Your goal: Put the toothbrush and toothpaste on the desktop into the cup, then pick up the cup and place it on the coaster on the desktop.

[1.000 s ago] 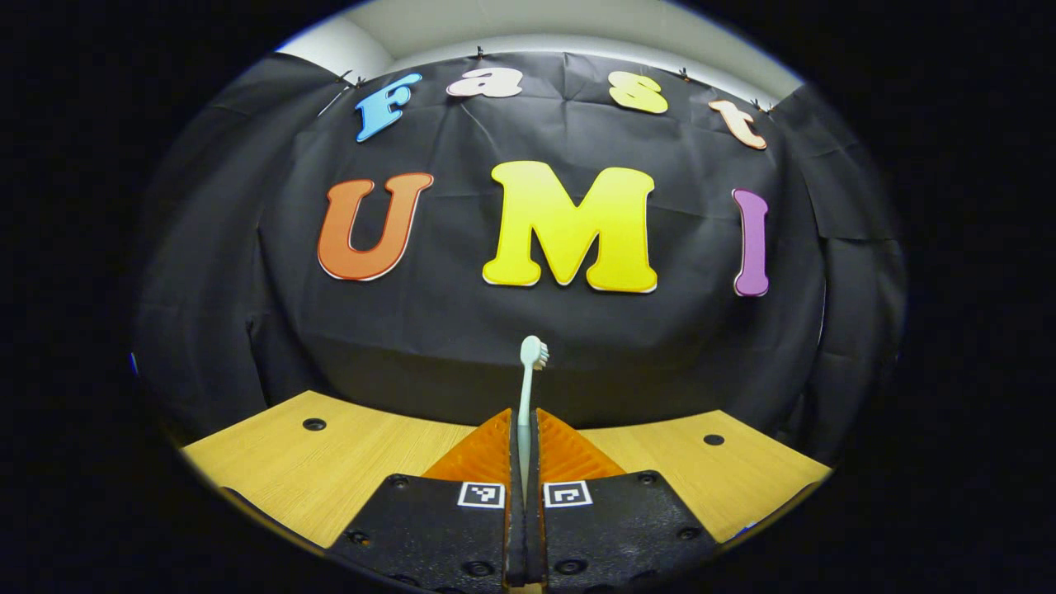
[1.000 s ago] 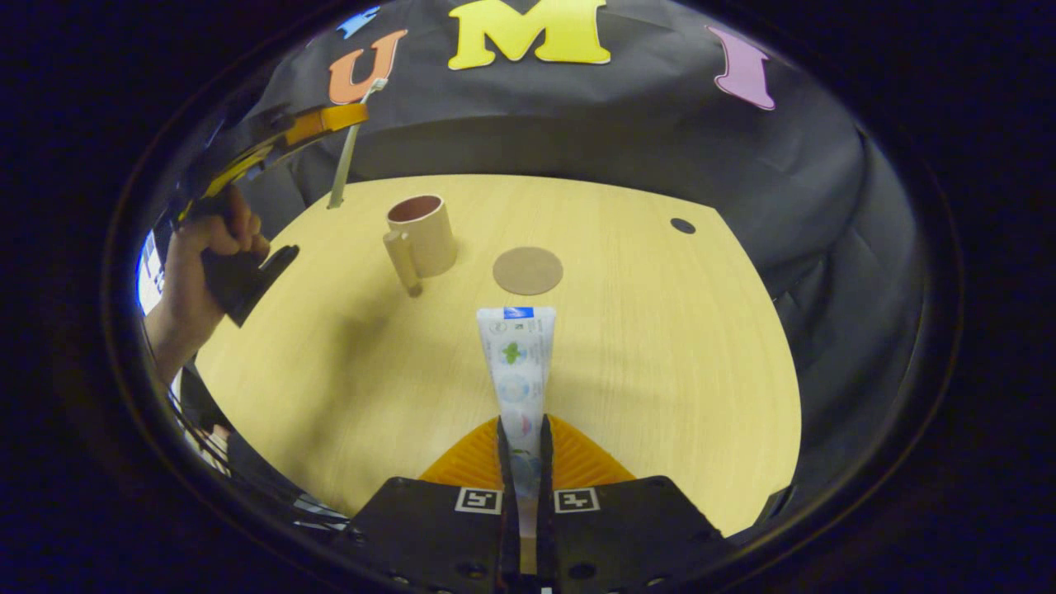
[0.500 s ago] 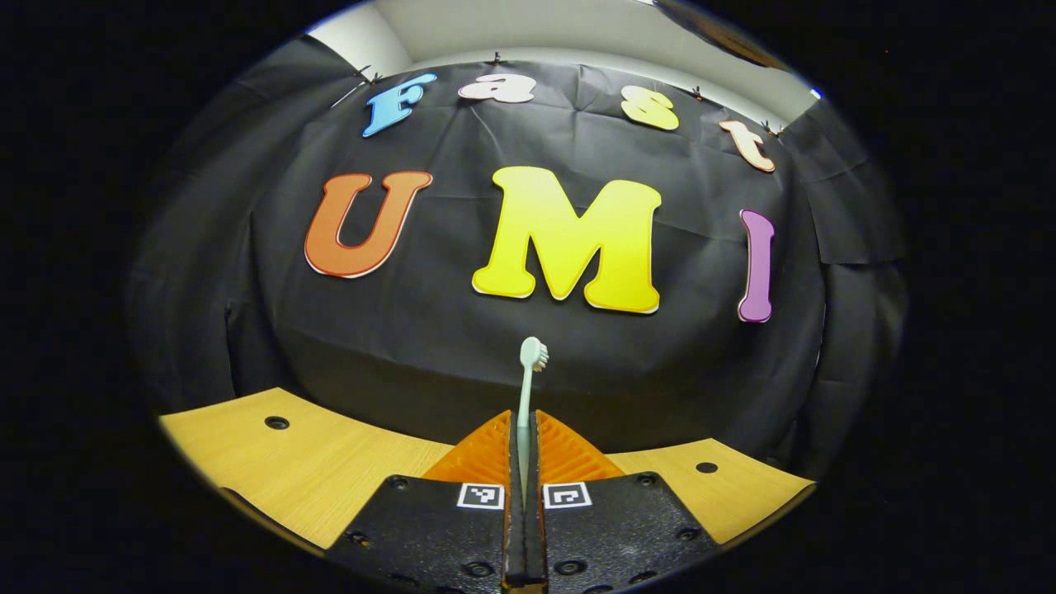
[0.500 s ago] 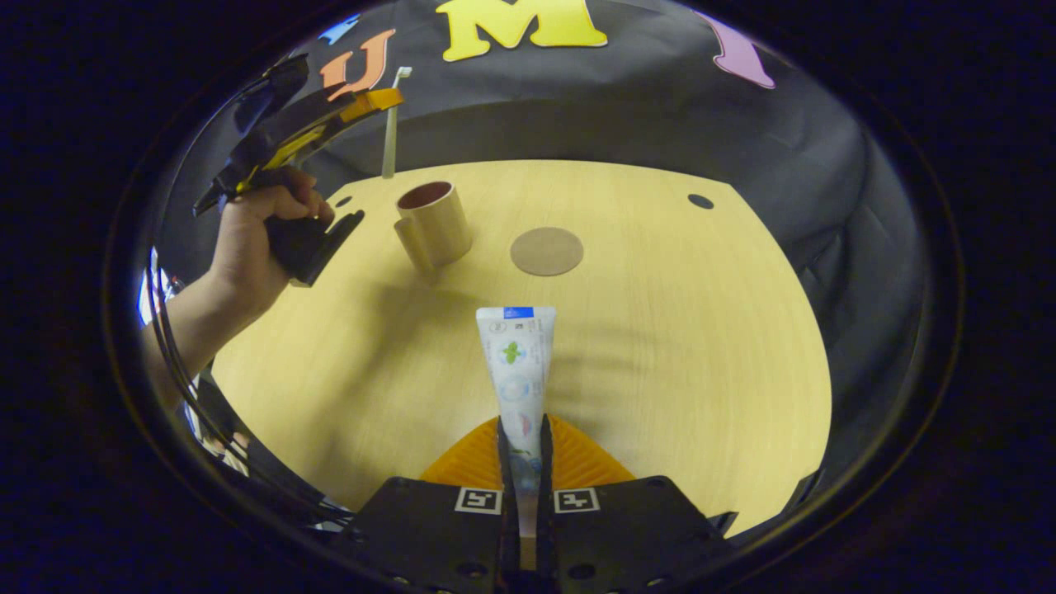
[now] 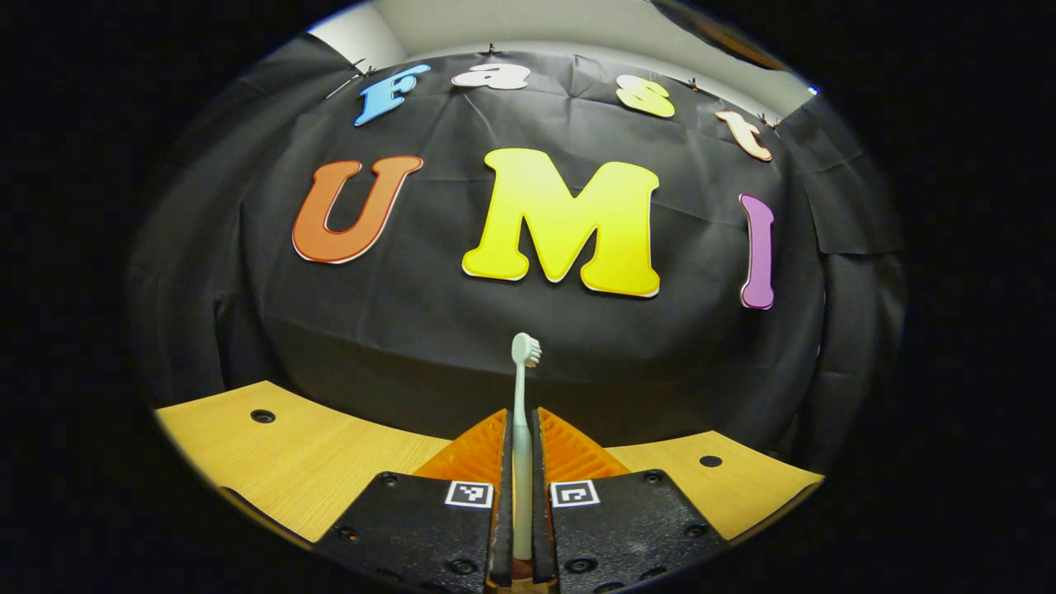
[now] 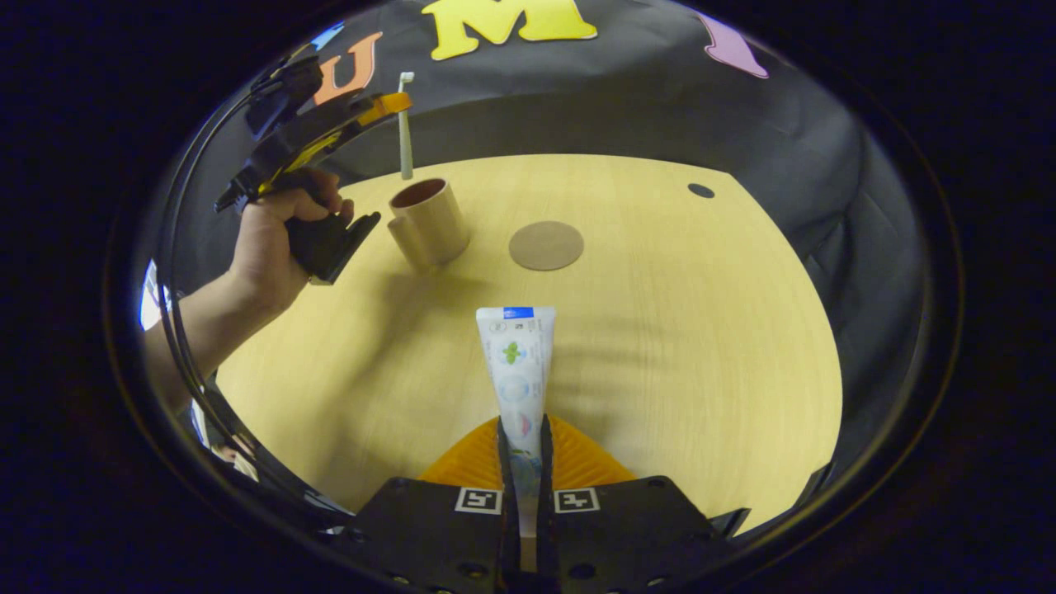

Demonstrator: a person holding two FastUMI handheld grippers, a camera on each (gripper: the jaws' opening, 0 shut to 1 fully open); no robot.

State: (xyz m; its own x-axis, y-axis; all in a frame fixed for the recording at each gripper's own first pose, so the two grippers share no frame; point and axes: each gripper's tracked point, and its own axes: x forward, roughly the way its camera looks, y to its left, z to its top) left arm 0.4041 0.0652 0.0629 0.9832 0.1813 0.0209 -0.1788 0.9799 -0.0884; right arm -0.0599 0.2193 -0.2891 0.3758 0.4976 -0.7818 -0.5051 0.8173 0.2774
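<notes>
Since a second ago we've swung the toothbrush [image 6: 405,124] over, upright above the cup [image 6: 430,220] with the left gripper [image 6: 388,104] clamped on it, toothpaste [image 6: 515,363] pinched in the right gripper [image 6: 523,450] above the desktop [image 6: 660,330], nothing in yet, coaster [image 6: 545,245] bare.

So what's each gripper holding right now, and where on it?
Left gripper: toothbrush, gripped around mid-handle. Right gripper: toothpaste, gripped at one end, probably near the cap.
</notes>
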